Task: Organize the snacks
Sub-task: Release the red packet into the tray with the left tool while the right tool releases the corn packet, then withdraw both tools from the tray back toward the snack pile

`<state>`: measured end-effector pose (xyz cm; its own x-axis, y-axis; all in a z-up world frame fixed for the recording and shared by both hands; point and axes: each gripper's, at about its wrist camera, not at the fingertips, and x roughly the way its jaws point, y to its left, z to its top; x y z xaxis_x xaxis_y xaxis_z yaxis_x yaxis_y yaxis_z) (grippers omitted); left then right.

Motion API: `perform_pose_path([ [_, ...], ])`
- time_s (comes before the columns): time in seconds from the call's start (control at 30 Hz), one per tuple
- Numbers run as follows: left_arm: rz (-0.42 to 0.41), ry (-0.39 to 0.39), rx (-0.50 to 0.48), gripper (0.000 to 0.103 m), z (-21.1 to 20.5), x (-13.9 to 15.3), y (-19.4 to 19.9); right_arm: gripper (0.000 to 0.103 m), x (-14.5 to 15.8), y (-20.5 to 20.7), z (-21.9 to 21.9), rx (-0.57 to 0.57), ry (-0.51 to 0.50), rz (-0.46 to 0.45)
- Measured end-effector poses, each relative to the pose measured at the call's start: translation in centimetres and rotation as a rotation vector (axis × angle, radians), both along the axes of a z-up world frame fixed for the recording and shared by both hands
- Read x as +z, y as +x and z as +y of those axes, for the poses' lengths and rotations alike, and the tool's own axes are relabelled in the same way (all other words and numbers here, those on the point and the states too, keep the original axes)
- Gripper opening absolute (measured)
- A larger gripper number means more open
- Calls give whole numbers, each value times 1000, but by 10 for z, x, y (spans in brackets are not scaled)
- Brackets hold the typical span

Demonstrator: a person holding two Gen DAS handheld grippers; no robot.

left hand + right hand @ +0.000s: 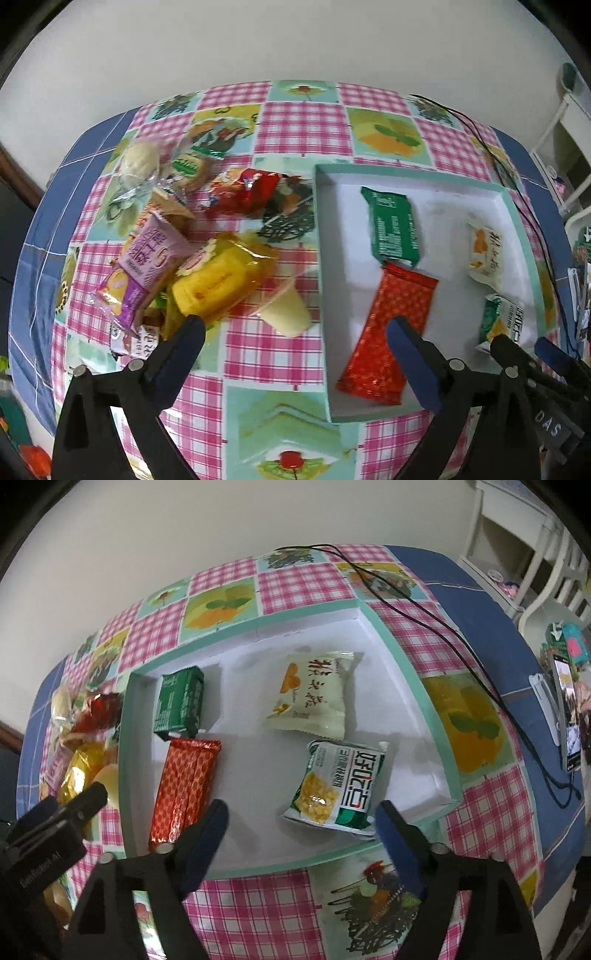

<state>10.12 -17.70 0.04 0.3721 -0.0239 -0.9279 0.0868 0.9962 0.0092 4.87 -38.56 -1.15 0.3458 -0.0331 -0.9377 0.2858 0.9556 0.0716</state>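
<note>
Red checked packet (pixel 186 786), seemingly glossy, flat.

We see a table under a checked pink and fruit-print tablecloth (pixel 303 122). Directly on it lie a shallow white box with a mint rim (pixel 436 716), a heap of loose snack packets (pixel 192 266) and a black cable (pixel 417 602).

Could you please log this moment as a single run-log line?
left gripper open, empty | right gripper open, empty | box holds four snacks | pile outside
</note>
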Motion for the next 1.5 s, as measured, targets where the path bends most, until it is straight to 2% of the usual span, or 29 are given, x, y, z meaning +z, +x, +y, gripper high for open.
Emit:
perform_pose_path([
  [0.1, 2, 12, 10, 99, 3, -1, 0, 101, 0, 0, 4, 15, -3, -2],
  [0.17, 2, 16, 14, 99, 4, -2, 0, 103, 0, 1, 7, 23, -2, -6],
  [0.37, -6, 19, 22, 99, 6, 0, 1, 103, 0, 2, 12, 39, -3, -25],
  [0.63, -10, 6, 33, 99, 15, 3, 2, 103, 0, 1, 10, 14, 45, -65],
  [0.87, -25, 1, 46, 99, 28, 9, 4, 103, 17, -4, 14, 17, 33, -194],
  [1.03, -47, 28, 46, 99, 37, 14, 6, 103, 21, -3, 22, 35, 25, -240],
  [1.3, -69, 7, 75, 99, 59, 18, 10, 103, 16, 4, 44, 45, 8, -222],
  [1.5, -52, -28, 145, 99, 91, 14, 15, 103, 9, 15, 73, 93, 72, -172],
])
